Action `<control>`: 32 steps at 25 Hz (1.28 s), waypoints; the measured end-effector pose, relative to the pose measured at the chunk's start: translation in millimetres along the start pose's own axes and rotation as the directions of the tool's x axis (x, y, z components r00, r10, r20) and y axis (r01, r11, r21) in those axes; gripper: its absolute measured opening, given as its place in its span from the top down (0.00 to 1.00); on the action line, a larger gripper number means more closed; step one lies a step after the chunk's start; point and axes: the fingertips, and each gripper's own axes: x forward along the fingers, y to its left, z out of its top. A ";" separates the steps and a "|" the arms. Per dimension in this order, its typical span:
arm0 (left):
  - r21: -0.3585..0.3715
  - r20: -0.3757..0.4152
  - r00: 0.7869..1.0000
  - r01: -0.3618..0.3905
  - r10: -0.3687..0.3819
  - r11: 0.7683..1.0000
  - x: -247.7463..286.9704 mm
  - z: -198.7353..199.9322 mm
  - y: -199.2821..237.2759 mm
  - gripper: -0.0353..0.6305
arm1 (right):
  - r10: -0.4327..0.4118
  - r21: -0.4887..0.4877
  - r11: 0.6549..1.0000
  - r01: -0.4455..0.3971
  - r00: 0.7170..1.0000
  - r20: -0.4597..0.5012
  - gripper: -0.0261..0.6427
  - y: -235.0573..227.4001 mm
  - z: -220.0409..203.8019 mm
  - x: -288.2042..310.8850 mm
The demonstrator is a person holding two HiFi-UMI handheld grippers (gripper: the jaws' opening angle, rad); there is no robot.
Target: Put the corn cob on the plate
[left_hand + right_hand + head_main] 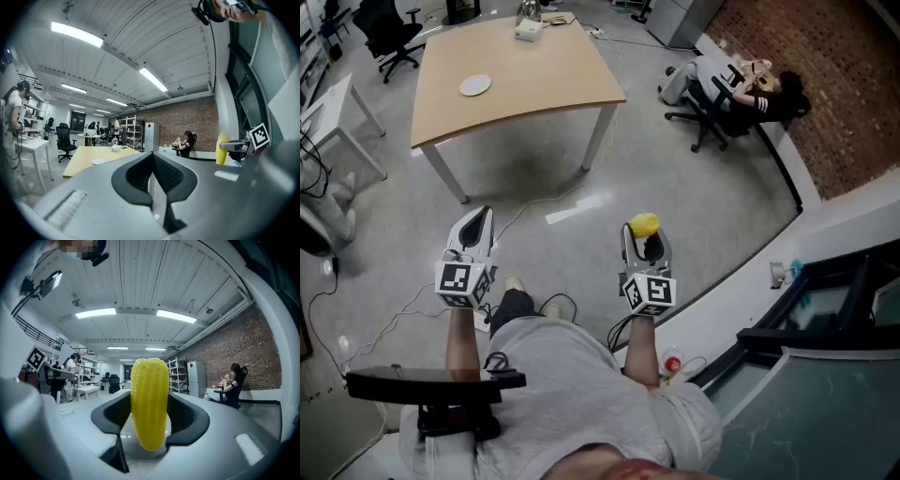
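Head view: my right gripper [647, 242] is clamped on the corn cob [644, 223] and held level over the floor. The plate [475, 85] sits on the counter [546, 86], well ahead and to that gripper's left, so a carry is still due.

Left gripper view: my left gripper [476, 228] has its jaws together with nothing between them. I judge it the spare.

Right gripper view: the cob stands upright between the pads, its tip above them. That looks secure for transport.
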 end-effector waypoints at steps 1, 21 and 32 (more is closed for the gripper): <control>0.000 -0.002 1.000 0.002 -0.002 1.000 1.6 0.1 -2.3 0.92 | 0.003 0.001 1.000 -0.003 1.000 -0.002 0.60 -1.3 1.8 0.1; -0.010 0.006 0.997 0.072 -0.072 0.997 92.6 -5.6 -14.6 0.92 | 0.006 0.024 1.000 -0.006 1.000 0.009 0.60 -47.0 -1.1 45.9; -0.018 -0.017 0.998 0.055 -0.055 0.998 205.0 4.1 29.2 0.92 | 0.066 0.014 0.998 -0.065 0.997 -0.034 0.60 -74.2 4.3 169.3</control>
